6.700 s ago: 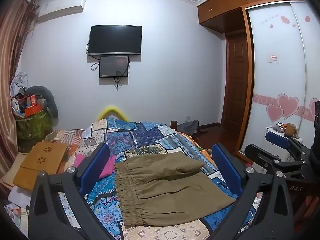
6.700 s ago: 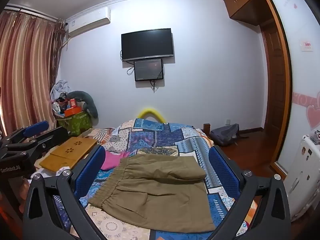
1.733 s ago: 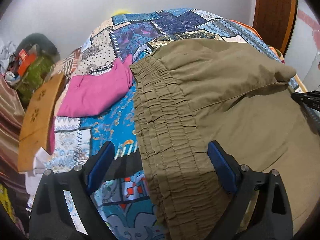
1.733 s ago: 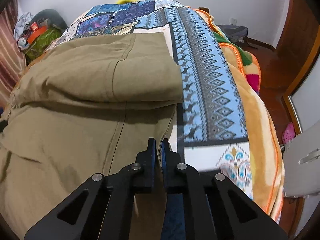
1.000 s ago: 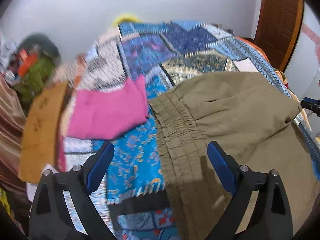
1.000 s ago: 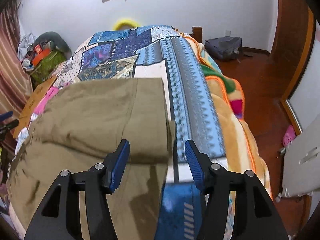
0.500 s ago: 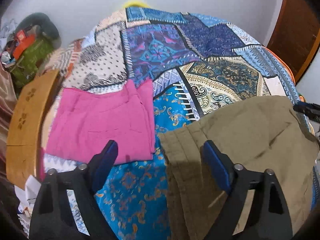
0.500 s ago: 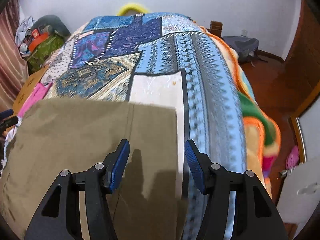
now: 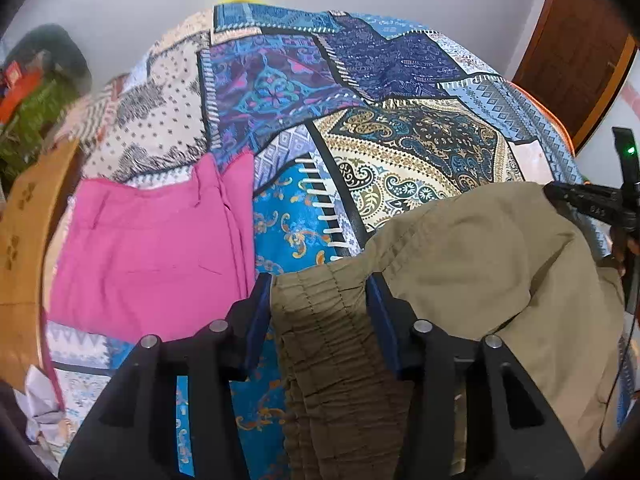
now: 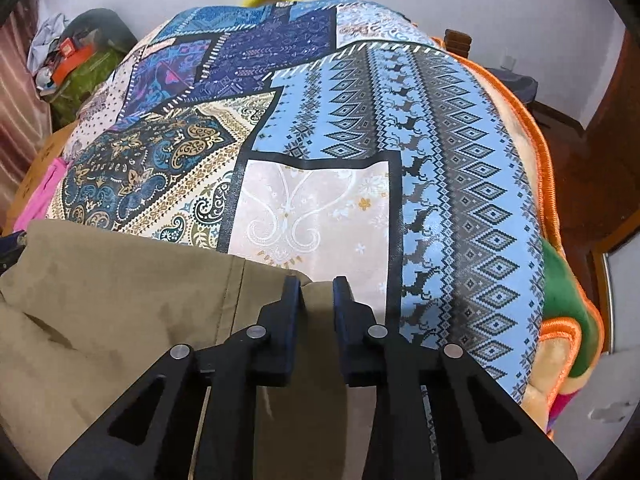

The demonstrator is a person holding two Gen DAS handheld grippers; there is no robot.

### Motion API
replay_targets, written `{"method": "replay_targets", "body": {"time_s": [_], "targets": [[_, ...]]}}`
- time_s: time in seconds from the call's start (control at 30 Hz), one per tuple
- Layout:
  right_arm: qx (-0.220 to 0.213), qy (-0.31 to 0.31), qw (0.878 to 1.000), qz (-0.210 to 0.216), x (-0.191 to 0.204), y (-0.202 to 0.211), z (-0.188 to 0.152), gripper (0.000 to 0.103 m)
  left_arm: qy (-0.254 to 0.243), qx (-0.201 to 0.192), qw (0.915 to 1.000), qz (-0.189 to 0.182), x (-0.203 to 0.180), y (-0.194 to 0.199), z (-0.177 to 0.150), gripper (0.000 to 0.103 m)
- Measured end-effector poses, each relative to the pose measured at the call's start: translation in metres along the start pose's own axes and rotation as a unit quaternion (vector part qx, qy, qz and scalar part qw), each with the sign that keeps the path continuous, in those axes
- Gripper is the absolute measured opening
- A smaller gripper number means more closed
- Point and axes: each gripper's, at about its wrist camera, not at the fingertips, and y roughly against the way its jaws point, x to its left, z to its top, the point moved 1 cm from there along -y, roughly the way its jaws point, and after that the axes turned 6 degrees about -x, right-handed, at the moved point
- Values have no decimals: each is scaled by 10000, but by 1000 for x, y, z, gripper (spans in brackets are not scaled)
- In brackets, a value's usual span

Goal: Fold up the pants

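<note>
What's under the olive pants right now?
The olive pants lie on the patchwork bedspread, which shows past their far edge. Whatever lies directly beneath the fabric is covered. The pink garment sits beside them, not underneath.

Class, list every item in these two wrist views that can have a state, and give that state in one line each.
Olive pants: partly folded, far edge bunched, waistband end between the left fingers.
Left gripper: part closed around the gathered waistband.
Right gripper: nearly closed on the pants' far corner.
Pink garment: folded, flat on the quilt, apart from the pants.
Patchwork quilt: spread over the bed.
</note>
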Motion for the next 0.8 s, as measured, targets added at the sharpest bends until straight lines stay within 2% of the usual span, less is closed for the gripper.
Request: {"method": "replay_targets", "body": {"time_s": [0.07,0.17,0.4,0.53,0.63,0.67,0.77,0.8], "targets": [[-85,21,9999,-64,-1,3,3,13,-88,-81,9998,146,-2,7,2,46],[-247,112,9996,-116,1,16,11,12,-54,-161,9997,177,3,15,8,45],[-783,557,9951,-214,32,45,62,12,-36,-557,9968,578,22,41,21,45],[-1013,460,9935,-258,46,45,91,13,13,-453,9958,797,32,32,20,45],[-855,487,9946,-323,55,33,96,18,18,-208,9968,771,36,18,15,47],[-815,532,9944,-415,57,33,92,23,13,-163,9970,761,36,15,14,47],[-740,715,9931,-557,59,39,82,44,-13,-121,9961,878,34,19,11,50],[-765,734,9930,-529,58,45,75,45,-11,-137,9963,845,32,23,10,50]]}}
